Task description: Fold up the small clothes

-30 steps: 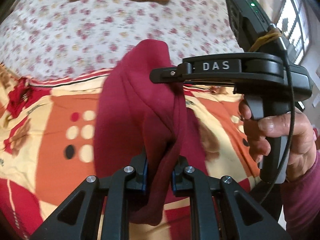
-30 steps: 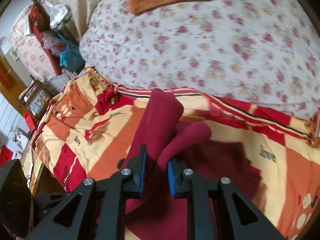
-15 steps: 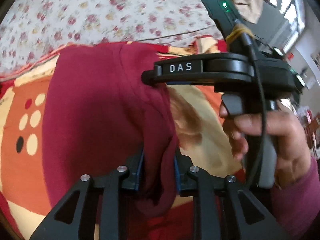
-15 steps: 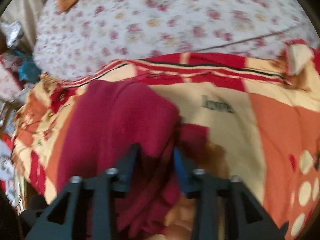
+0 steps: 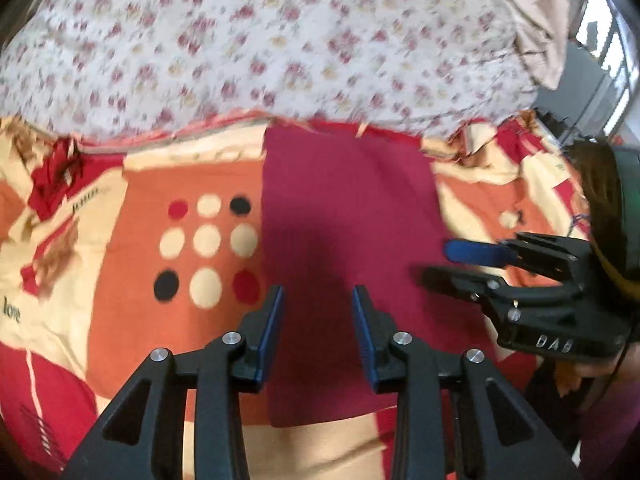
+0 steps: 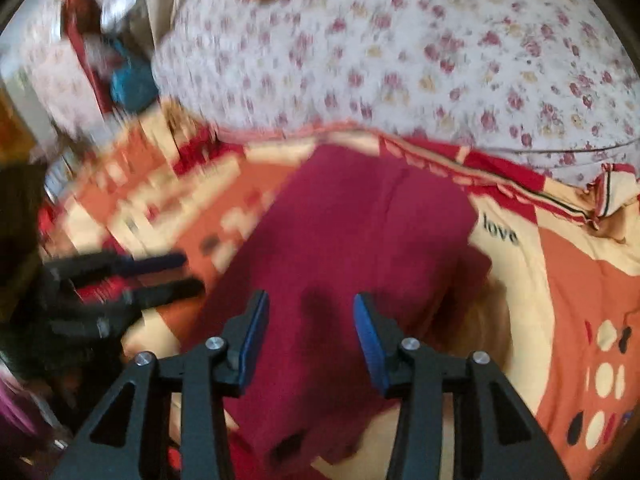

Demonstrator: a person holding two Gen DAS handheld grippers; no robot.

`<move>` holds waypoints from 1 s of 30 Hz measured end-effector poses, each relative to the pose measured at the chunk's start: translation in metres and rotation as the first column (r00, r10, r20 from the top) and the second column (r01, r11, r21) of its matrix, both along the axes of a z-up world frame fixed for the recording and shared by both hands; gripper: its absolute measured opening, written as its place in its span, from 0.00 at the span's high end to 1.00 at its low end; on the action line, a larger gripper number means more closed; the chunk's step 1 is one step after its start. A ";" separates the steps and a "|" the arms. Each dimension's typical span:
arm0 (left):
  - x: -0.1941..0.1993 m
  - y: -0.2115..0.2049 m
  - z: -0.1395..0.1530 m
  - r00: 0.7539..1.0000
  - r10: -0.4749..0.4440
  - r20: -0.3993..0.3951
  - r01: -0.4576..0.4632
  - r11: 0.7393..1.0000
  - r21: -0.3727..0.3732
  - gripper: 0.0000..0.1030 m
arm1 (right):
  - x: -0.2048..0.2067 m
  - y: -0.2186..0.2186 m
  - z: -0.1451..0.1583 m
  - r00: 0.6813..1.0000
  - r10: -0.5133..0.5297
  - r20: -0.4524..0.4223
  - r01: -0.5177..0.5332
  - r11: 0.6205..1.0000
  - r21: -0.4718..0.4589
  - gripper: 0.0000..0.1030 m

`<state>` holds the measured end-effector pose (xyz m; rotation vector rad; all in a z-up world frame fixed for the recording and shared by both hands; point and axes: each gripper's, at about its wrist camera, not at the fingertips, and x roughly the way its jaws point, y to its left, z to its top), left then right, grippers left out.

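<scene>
Left gripper (image 5: 318, 336), black two-finger tool with blue pads: jaws parted and opening, nothing between the pads, poised over the near half of the cloth. Right gripper (image 6: 310, 336), same make: jaws parted but closing, nothing pinched, likewise poised over the cloth; also seen in the left wrist view at 3 o'clock (image 5: 448, 262), off the cloth's right edge. Directly beyond both tools: dark red, soft knit garment (image 5: 348, 240), laid flat as a rough rectangle, running from 6 o'clock up to 12 o'clock in the left view, far edge close to the boundary with the white floral quilt (image 5: 280, 52). In the right view one loose flap (image 6: 476, 264) noted at 3 o'clock of the main body, not squared with the rest. Support beneath: orange, cream and red patterned bedspread (image 5: 120, 280), printed dots at 9 o'clock of the garment. Handling, as judged: light, limp, no stiffness of its own; likely to sag and crease if lifted from one point; surface not slippery against rubber pads, though more than one layer may be caught. Recommended hold: two near corners or the two ends of one edge, one tool each, pinched right at the hem. Stray flap to be tucked first. Both views blurred; seams and garment type not determined.
</scene>
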<state>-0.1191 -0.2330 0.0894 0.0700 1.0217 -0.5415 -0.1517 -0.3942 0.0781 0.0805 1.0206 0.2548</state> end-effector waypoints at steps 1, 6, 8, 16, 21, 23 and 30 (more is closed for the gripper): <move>0.000 -0.003 -0.011 1.000 -0.001 -0.017 0.001 1.000 0.004 0.88 | -0.003 -0.003 -0.011 1.000 -0.012 -0.019 0.012 0.999 -0.041 0.66; -0.006 -0.005 -0.032 0.999 0.015 -0.030 -0.014 0.999 0.029 0.88 | -0.016 -0.029 -0.020 0.999 -0.049 -0.022 0.049 0.998 0.032 0.80; -0.006 -0.004 -0.028 1.000 0.021 -0.014 -0.021 1.000 0.023 0.88 | -0.016 -0.035 -0.010 0.997 -0.067 -0.029 0.069 0.995 0.073 0.76; 0.004 -0.008 -0.026 0.999 0.039 0.003 -0.039 0.999 0.022 0.88 | 0.029 -0.051 0.014 0.976 -0.212 0.041 0.206 0.971 0.119 0.60; 0.005 -0.015 -0.030 0.999 0.029 0.027 -0.030 0.998 0.055 0.87 | 0.067 -0.044 -0.009 0.974 -0.224 0.040 0.223 0.974 0.027 0.60; 0.005 -0.017 -0.031 0.999 0.020 0.041 -0.023 0.998 0.063 0.86 | 0.078 -0.049 -0.025 0.971 -0.238 0.015 0.237 0.971 0.016 0.59; 0.005 -0.024 -0.033 0.998 0.006 0.062 -0.012 0.996 0.087 0.84 | 0.081 -0.055 -0.037 0.972 -0.234 0.009 0.234 0.972 0.019 0.55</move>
